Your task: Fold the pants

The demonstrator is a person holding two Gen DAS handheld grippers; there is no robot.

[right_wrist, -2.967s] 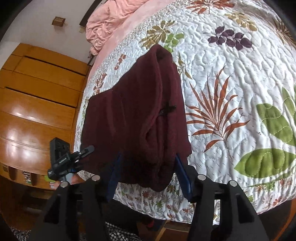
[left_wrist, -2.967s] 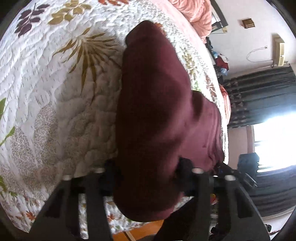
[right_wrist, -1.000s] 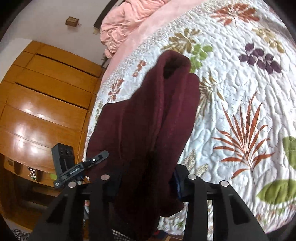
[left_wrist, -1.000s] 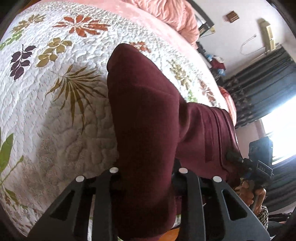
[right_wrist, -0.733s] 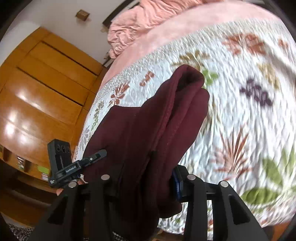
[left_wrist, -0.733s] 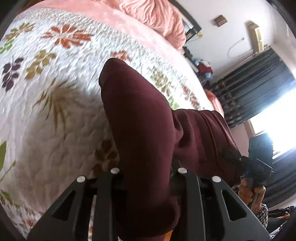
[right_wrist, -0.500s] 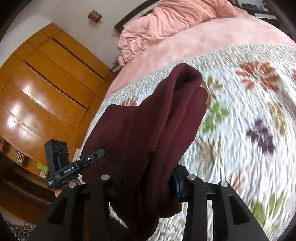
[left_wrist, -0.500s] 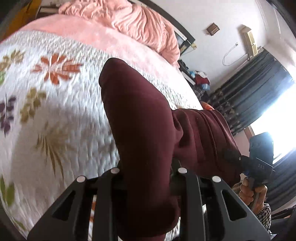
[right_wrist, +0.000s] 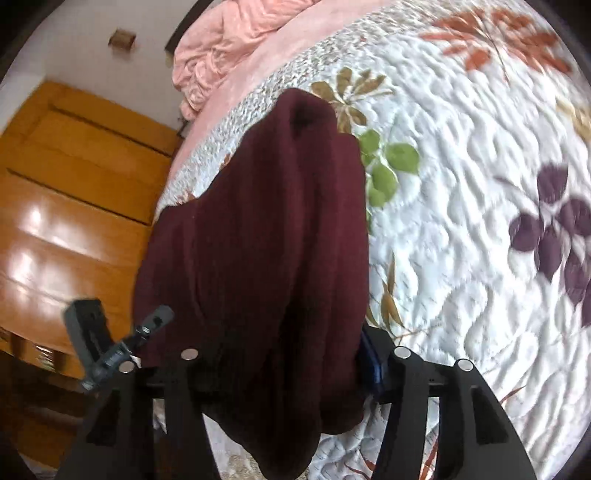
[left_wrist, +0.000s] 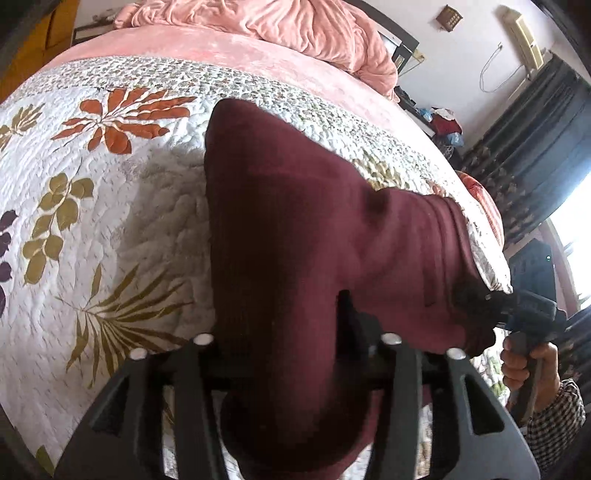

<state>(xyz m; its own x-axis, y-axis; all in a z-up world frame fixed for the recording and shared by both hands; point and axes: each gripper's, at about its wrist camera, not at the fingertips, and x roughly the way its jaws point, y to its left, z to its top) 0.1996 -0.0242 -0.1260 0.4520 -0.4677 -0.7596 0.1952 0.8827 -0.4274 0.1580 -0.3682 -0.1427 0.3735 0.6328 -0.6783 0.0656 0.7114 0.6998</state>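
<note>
Dark maroon pants (left_wrist: 295,229) hang stretched between my two grippers above the quilted bed (left_wrist: 74,258). My left gripper (left_wrist: 291,354) is shut on one end of the pants, with cloth bunched between its fingers and drooping below. My right gripper (right_wrist: 291,369) is shut on the other end of the pants (right_wrist: 258,240). The far fold of the cloth reaches the quilt. The right gripper and the hand that holds it also show in the left wrist view (left_wrist: 524,314). The left gripper shows in the right wrist view (right_wrist: 110,350).
The white quilt (right_wrist: 480,184) has leaf prints. A pink blanket (left_wrist: 295,33) is heaped at the head of the bed. A wooden wardrobe (right_wrist: 55,221) stands on one side, dark curtains (left_wrist: 535,140) and a bright window on the other.
Both grippers have carried the pants forward over the bed towards the pink blanket and tilted down. The cloth's far fold now meets the quilt. Both stay shut on the pants.
</note>
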